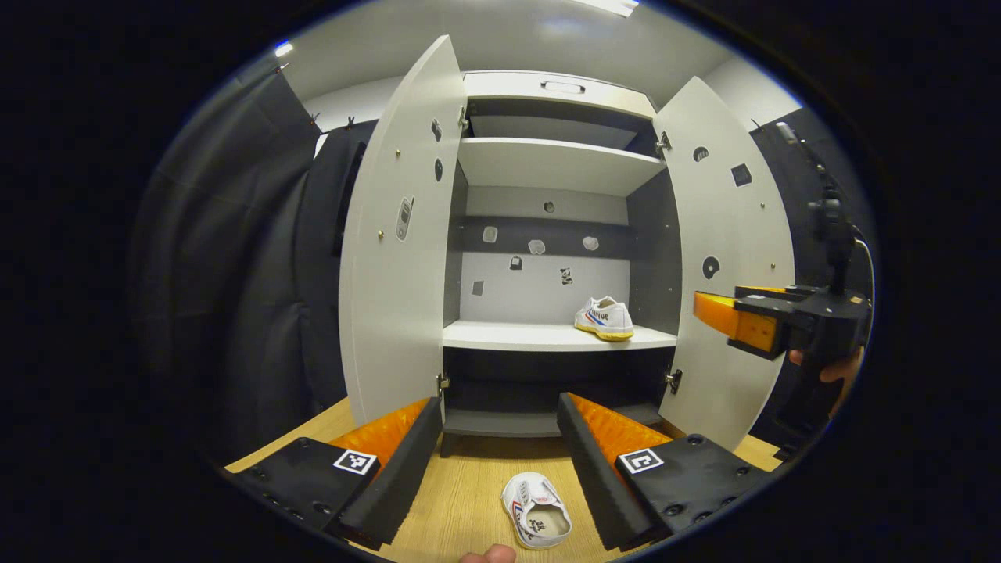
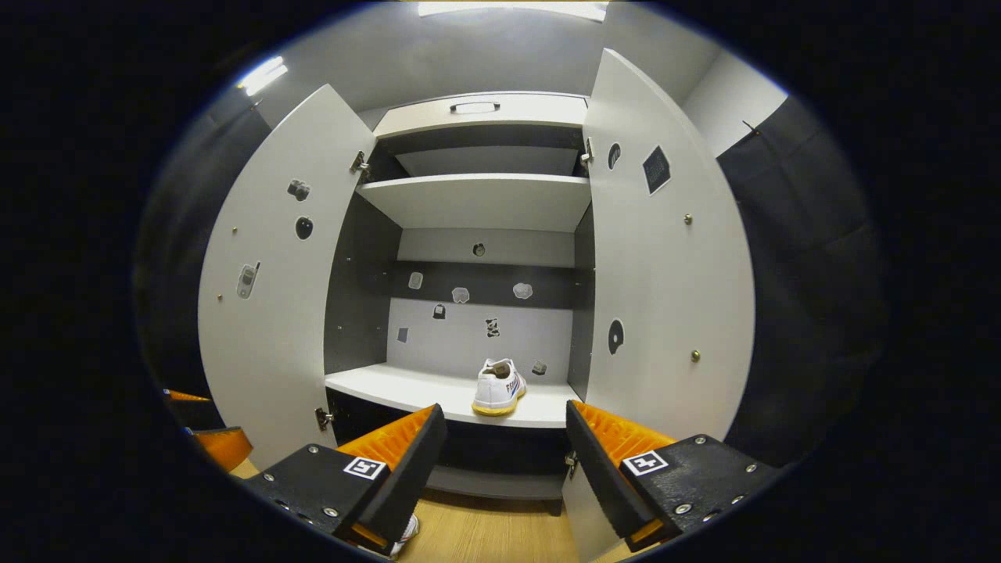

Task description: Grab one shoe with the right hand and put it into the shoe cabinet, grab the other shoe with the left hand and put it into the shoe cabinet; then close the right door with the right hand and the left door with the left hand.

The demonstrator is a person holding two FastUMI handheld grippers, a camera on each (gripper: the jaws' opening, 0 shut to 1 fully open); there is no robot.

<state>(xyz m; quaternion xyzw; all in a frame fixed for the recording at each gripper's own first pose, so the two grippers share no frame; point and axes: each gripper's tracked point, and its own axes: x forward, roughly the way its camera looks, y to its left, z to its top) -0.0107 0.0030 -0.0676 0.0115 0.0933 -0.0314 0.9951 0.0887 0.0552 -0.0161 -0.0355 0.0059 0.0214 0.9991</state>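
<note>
One white shoe point(image 1: 604, 318) with a yellow sole stands on the right part of the cabinet's middle shelf point(image 1: 508, 336). The other white shoe point(image 1: 536, 510) lies on the wooden floor, low between the fingers of my left gripper point(image 1: 499, 401), which is open and holds nothing. My right gripper point(image 2: 505, 409) is open and empty too, facing the shelved shoe point(image 2: 498, 387) from a short way off. In the left gripper view the right gripper point(image 1: 708, 309) hangs at the right, in front of the right door point(image 1: 727, 266). Both doors stand wide open, including the left door point(image 1: 395, 258).
The cabinet has an upper shelf point(image 1: 547, 160) and a low bottom shelf point(image 1: 500, 422). Black cloth walls hang on both sides. A hand point(image 1: 833, 367) holds the right gripper. The floor shoe's edge point(image 2: 407, 532) peeks out under the right gripper's left finger.
</note>
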